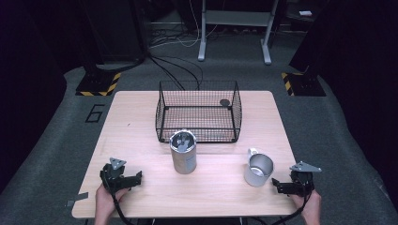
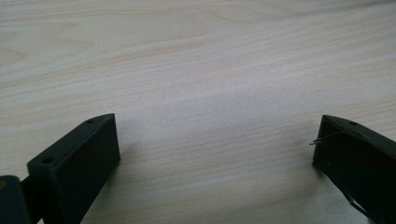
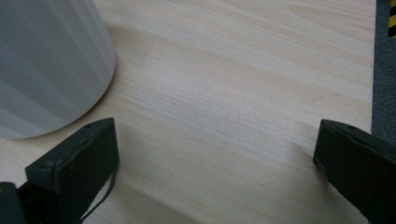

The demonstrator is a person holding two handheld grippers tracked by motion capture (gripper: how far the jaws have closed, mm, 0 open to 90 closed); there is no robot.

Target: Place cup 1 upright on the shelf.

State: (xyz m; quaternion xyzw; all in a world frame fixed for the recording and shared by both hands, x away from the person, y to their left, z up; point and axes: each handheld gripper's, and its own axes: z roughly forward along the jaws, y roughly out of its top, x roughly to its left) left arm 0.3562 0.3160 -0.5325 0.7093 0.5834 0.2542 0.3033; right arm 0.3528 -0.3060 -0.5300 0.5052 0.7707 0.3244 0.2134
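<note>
A tall metal canister (image 1: pixel 183 151) stands upright at the table's middle, in front of a black wire basket (image 1: pixel 197 111). A shorter metal cup with a handle (image 1: pixel 258 169) stands to its right, and its grey wall (image 3: pixel 46 65) fills the upper left of the right gripper view. My left gripper (image 1: pixel 133 178) rests low at the table's front left, open, with bare wood between its jaws (image 2: pixel 217 140). My right gripper (image 1: pixel 279 186) sits at the front right just beside the cup, open and holding nothing (image 3: pixel 217 144).
The wooden table (image 1: pixel 141 117) stands on grey carpet. A small dark disc (image 1: pixel 225 102) lies at the basket's far right corner. Cables and a desk frame (image 1: pixel 234 28) are on the floor behind. The table's right edge (image 3: pixel 373 70) runs close to my right gripper.
</note>
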